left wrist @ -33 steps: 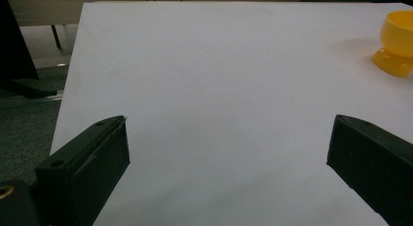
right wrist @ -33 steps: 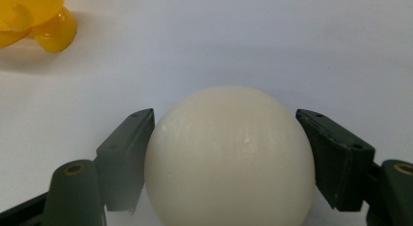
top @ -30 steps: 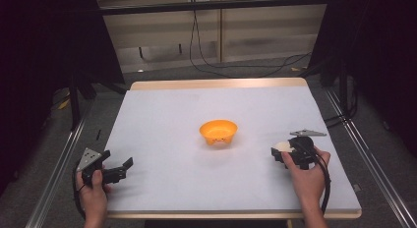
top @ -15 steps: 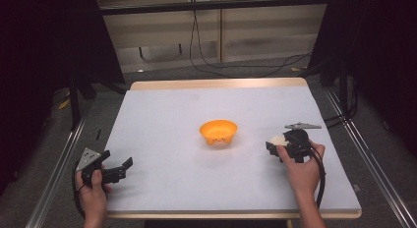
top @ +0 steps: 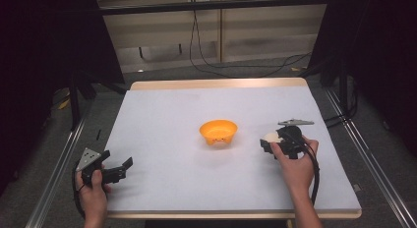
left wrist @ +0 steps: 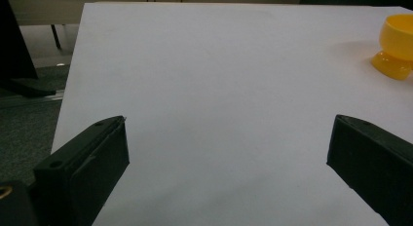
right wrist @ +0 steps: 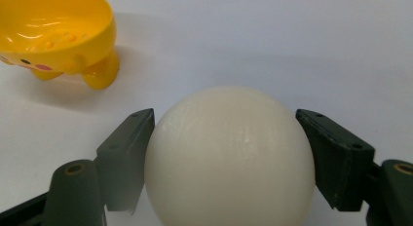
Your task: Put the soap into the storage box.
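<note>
A white counter point(top: 172, 120) with a pale wooden rim sits under a fixed overhead camera, dark floor and cables beyond it. Near the counter's middle stands a small orange-yellow bowl point(top: 218, 131) on stubby feet; seen close from the right tool's camera, the bowl point(right wrist: 58, 33) is glossy plastic with a little painted face, pink cheeks and dark eyes, on its side. To the bowl's right, the person's right hand point(top: 294, 161) holds the right tool point(top: 268, 142), whose jaws are clamped on a ball point(top: 270, 137). In the right gripper view the ball point(right wrist: 229, 158) is cream-white, smooth with a faint pebbled sheen, round, and pressed by a black jaw on each side. It sits near the bowl but apart from it, with bare counter between them. The left hand point(top: 92, 191) rests at the counter's near left corner, by the front edge, holding the left tool point(top: 123, 168) with its jaws spread wide apart and nothing between them. In the left gripper view, open white counter stretches ahead of those jaws, the counter's left edge runs close by, and the bowl point(left wrist: 397, 46) stands far off at the upper right. The whole left half and far half of the counter lie bare.
</note>
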A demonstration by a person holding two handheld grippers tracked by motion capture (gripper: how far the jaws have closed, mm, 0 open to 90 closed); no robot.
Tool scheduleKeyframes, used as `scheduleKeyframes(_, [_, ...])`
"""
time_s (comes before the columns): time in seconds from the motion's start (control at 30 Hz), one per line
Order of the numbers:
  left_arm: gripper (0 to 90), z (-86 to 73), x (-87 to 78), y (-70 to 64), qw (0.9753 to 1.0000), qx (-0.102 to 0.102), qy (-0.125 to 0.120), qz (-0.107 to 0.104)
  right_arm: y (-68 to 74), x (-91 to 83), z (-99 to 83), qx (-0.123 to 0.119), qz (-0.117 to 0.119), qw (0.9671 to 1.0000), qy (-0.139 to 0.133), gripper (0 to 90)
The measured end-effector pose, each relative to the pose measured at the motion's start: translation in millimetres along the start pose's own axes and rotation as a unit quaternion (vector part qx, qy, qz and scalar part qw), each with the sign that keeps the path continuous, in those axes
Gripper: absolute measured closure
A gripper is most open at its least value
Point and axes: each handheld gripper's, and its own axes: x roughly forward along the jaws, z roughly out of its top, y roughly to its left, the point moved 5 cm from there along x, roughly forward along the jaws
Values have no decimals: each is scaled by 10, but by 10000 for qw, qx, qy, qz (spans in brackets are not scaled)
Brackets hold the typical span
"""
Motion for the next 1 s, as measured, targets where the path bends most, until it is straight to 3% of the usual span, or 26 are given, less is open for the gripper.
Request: scheduleKeyframes(1.0, [13, -1, 4, 2, 10000, -48, 13, -26, 351, 101, 317, -254, 163, 9995, -51, 249])
